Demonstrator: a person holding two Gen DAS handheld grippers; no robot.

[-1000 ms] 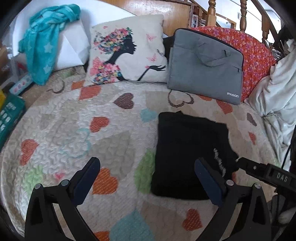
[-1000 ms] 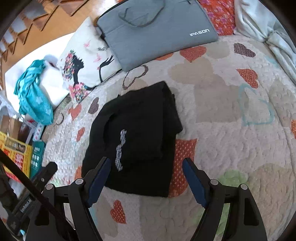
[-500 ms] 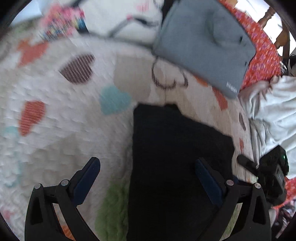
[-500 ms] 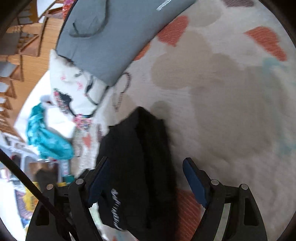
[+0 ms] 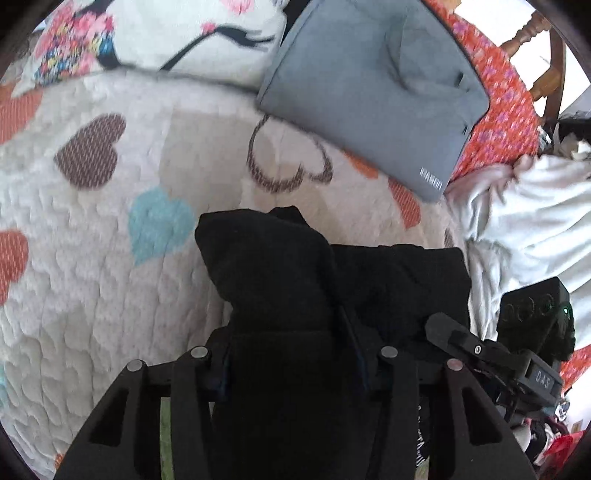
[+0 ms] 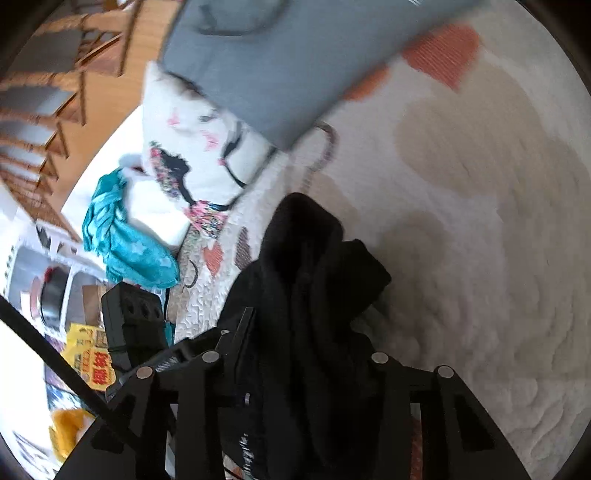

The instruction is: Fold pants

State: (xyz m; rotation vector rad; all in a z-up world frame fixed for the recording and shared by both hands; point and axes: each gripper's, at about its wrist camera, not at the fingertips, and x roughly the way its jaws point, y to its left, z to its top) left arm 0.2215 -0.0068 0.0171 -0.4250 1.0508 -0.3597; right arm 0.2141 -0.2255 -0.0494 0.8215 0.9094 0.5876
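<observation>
The black pants (image 5: 266, 266) lie folded on the heart-patterned quilt (image 5: 74, 280), and their near part is bunched up and raised. My left gripper (image 5: 291, 343) has its jaws closing, with a thick wad of the black fabric pressed between the pads. In the right wrist view the pants (image 6: 310, 251) rise in a crumpled ridge. My right gripper (image 6: 306, 339) is also closing, with the fabric pinched between its fingers. Both sets of fingertips are mostly buried in the cloth. The two grippers stand side by side on the same near edge.
A grey laptop bag (image 5: 369, 85) leans at the back on a red floral cushion (image 5: 498, 92), beside a white printed pillow (image 5: 166, 33). Crumpled white bedding (image 5: 535, 221) lies to the right. A teal cloth (image 6: 125, 251) and boxes sit off the bed's far side.
Both grippers dropped onto the pants' near edge and went from wide open to closed on the fabric, which is now bunched and lifted.
</observation>
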